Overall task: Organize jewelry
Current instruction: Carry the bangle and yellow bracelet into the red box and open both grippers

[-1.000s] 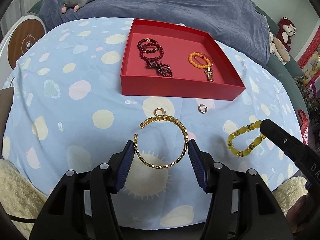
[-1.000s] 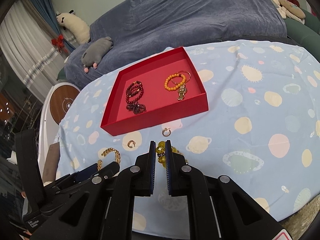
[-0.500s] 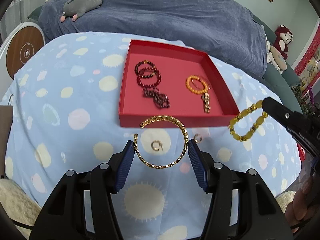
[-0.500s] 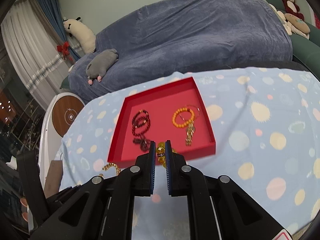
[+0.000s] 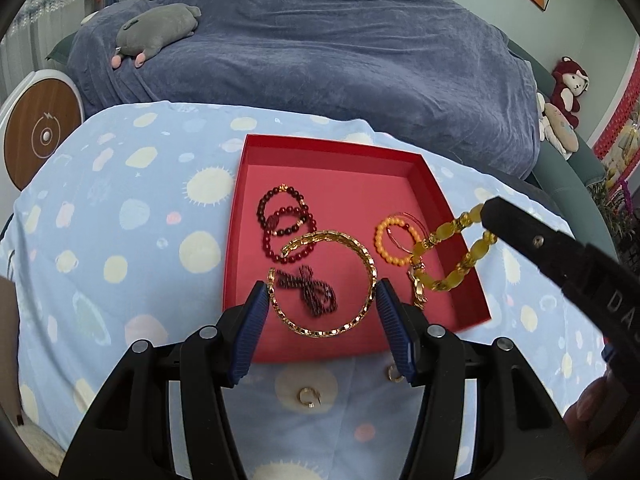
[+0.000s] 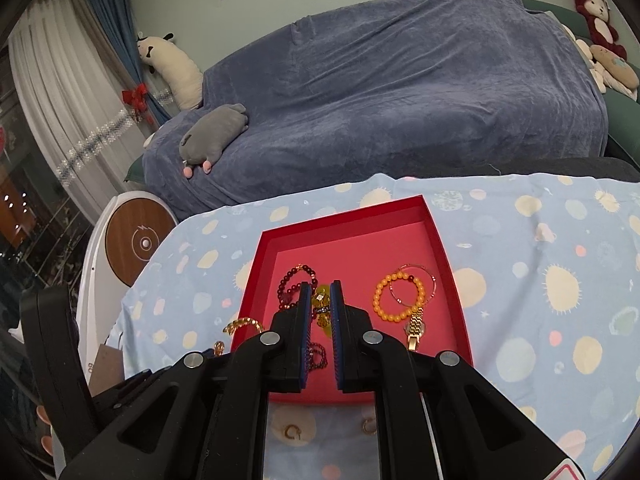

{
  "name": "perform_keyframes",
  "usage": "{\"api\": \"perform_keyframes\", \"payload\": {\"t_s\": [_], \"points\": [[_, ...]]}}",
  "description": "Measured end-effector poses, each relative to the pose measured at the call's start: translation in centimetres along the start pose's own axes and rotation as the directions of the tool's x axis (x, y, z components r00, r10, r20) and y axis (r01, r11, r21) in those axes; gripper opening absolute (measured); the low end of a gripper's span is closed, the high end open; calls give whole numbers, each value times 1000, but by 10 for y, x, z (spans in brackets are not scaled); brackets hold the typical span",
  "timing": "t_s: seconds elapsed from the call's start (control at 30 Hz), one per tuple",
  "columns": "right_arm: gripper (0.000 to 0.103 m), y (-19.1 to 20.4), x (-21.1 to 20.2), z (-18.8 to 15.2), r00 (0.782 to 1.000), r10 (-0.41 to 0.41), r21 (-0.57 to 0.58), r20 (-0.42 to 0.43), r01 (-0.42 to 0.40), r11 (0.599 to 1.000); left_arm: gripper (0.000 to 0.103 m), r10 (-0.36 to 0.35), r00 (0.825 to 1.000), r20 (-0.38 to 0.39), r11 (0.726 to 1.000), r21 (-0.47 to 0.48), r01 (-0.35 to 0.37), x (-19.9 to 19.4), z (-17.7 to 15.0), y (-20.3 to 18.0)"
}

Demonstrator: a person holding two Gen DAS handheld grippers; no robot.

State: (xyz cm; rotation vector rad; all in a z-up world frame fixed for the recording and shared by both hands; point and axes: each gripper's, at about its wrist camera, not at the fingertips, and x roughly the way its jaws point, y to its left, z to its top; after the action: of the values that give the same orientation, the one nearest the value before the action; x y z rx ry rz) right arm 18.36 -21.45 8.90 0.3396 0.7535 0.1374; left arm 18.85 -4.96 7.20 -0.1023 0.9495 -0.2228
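My left gripper (image 5: 322, 300) is shut on a gold chain bangle (image 5: 366, 258), held across its width above the near part of the red tray (image 5: 328, 160). My right gripper (image 6: 321, 298) is shut on a yellow bead bracelet (image 5: 452, 276), which hangs over the tray's right side; in the right wrist view its beads (image 6: 320, 300) show between the pads. Inside the tray lie dark red bead bracelets (image 5: 286, 226), a dark beaded bow piece (image 5: 308, 290), an orange bead bracelet (image 5: 394, 240) and a gold watch-like piece (image 6: 414, 326).
Two small gold ear cuffs (image 5: 309, 396) (image 5: 394, 374) lie on the blue spotted tablecloth (image 5: 132, 216) just in front of the tray. Behind the table is a sofa under a blue cover (image 5: 320, 40) with a grey plush toy (image 5: 158, 32). A round wooden-topped unit (image 5: 38, 136) stands at the left.
Both grippers have carried their bracelets forward and upward from the cloth to above the red tray. The ear cuffs have stayed on the cloth, now nearer the frame's bottom.
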Motion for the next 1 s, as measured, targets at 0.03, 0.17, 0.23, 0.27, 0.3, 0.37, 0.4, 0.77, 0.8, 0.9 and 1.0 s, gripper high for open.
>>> {"api": "perform_keyframes", "payload": {"t_s": [0.03, 0.17, 0.23, 0.27, 0.3, 0.37, 0.4, 0.77, 0.8, 0.9, 1.0], "points": [[9, -1, 4, 0, 1000, -2, 2, -5, 2, 1000, 53, 3, 1000, -4, 1000, -2, -3, 5, 3, 0], [9, -7, 27, 1, 999, -6, 11, -39, 7, 1000, 53, 14, 1000, -23, 1000, -4, -14, 23, 10, 3], [9, -10, 37, 0, 998, -4, 22, -56, 5, 1000, 53, 21, 999, -37, 1000, -4, -21, 33, 12, 4], [9, -13, 42, 0, 998, -4, 29, -66, 6, 1000, 53, 22, 999, -42, 1000, -6, -23, 37, 13, 5], [9, -15, 47, -1, 997, -3, 35, -73, 5, 999, 53, 24, 999, -46, 1000, -7, -24, 41, 13, 6], [9, -17, 55, -1, 996, -5, 39, -86, 8, 999, 53, 28, 998, -56, 1000, -5, -29, 49, 15, 6], [9, -18, 58, -2, 996, -6, 40, -93, 10, 999, 53, 31, 998, -61, 1000, -4, -31, 53, 15, 6], [47, -43, 59, -23, 990, -102, 53, -99, 108, 993, 68, 39, 997, -65, 997, -56, -43, 64, 9, 14], [47, -44, 55, -26, 990, -104, 55, -98, 110, 992, 68, 43, 997, -69, 997, -59, -47, 63, 6, 15], [47, -45, 47, -34, 990, -102, 56, -99, 108, 993, 68, 46, 996, -70, 997, -59, -50, 58, -3, 15], [47, -44, 39, -41, 990, -102, 55, -100, 108, 993, 68, 43, 996, -73, 997, -62, -48, 52, -12, 15]]}}
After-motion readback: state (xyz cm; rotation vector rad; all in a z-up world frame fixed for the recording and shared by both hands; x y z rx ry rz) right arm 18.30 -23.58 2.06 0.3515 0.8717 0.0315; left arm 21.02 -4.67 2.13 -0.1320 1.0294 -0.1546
